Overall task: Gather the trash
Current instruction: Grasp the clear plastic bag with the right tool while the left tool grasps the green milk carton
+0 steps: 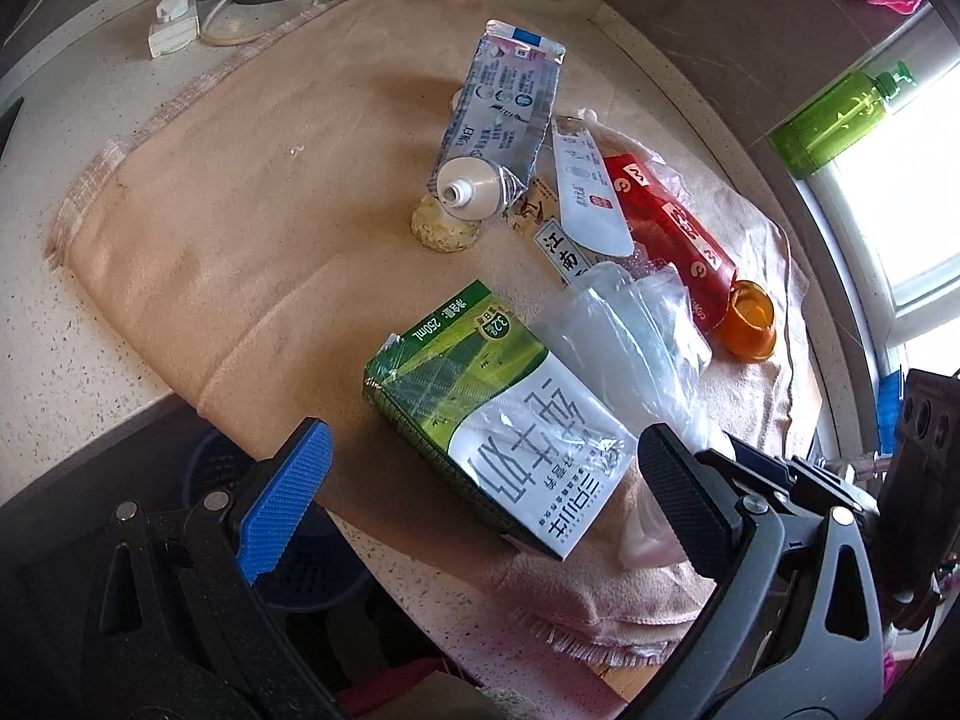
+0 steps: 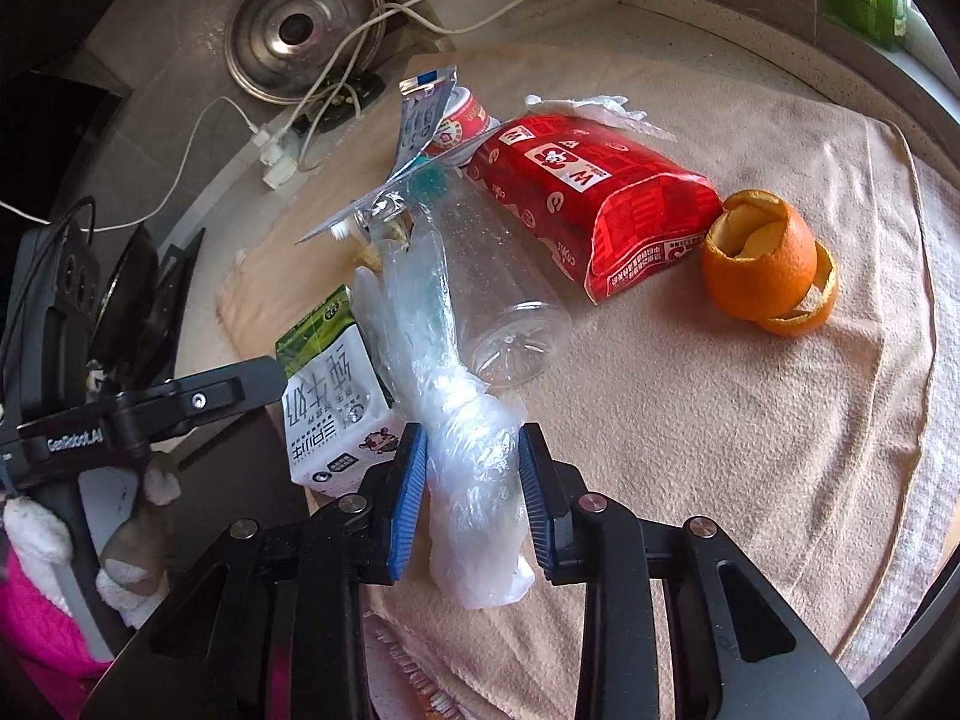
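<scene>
Trash lies on a beige towel (image 1: 240,192). A green and white milk carton (image 1: 498,420) lies on its side between the wide-open jaws of my left gripper (image 1: 480,480), which do not touch it. My right gripper (image 2: 471,492) is shut on a crumpled clear plastic glove (image 2: 468,450). Behind the glove lie a clear plastic bottle (image 2: 498,282), a red snack bag (image 2: 594,198), an orange peel (image 2: 762,258) and a flattened toothpaste tube (image 1: 504,120). The carton also shows in the right wrist view (image 2: 327,402).
A blue basket (image 1: 300,552) sits below the counter edge under my left gripper. White cables and a plug (image 1: 174,12) lie at the back. A steel pot lid (image 2: 300,24) is behind the towel. A green bottle (image 1: 834,120) stands by the window.
</scene>
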`<state>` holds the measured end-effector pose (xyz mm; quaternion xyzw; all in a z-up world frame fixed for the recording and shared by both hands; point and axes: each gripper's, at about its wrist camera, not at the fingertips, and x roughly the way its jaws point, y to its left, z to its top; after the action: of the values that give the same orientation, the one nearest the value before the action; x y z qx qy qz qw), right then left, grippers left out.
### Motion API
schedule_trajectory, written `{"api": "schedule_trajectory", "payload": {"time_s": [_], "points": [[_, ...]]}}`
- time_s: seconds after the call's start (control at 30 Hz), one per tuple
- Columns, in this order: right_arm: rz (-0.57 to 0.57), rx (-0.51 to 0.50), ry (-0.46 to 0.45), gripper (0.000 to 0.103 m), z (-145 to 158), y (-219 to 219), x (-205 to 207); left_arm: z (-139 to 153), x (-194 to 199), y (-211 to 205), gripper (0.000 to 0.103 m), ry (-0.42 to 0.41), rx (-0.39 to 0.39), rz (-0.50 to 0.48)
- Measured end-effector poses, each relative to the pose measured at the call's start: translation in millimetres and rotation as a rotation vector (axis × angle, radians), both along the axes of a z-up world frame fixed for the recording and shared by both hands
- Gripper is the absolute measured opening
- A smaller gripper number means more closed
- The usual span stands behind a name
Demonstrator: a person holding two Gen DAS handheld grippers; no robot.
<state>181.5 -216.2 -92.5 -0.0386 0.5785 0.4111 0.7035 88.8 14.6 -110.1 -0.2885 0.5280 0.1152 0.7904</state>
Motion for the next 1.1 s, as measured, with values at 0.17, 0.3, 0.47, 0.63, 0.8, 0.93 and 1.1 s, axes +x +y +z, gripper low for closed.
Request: {"api": "schedule_trajectory", "payload": {"time_s": [0.17, 0.3, 0.47, 0.63, 0.8, 0.93, 1.1], "points": [[-0.06, 0.013, 0.01, 0.025, 1.9, -17.7, -4.3, -4.9, 18.0, -11.1, 0.103, 0.035, 0.041, -0.006], [-0.104, 0.013, 0.006, 0.024, 3.6, -33.5, -11.7, -9.7, 27.3, -17.5, 0.103, 0.062, 0.071, -0.003], [-0.148, 0.003, -0.012, 0.024, 6.0, -52.6, -18.4, -21.8, 36.6, -19.5, 0.103, 0.11, 0.099, 0.012], [-0.149, -0.002, -0.009, 0.024, 5.1, -58.7, -18.8, -29.0, 37.8, -21.1, 0.096, 0.1, 0.109, 0.022], [-0.162, -0.005, 0.016, 0.029, 1.7, -58.4, -14.0, -23.6, 38.1, -20.4, 0.084, 0.071, 0.109, -0.024], [-0.149, -0.039, 0.02, 0.041, -3.4, -51.5, -10.1, -20.9, 39.0, -20.7, 0.082, 0.067, 0.11, -0.066], [-0.115, -0.051, 0.012, 0.041, -5.7, -38.2, -7.9, -16.8, 43.6, -32.1, 0.083, 0.096, 0.145, -0.132]]}}
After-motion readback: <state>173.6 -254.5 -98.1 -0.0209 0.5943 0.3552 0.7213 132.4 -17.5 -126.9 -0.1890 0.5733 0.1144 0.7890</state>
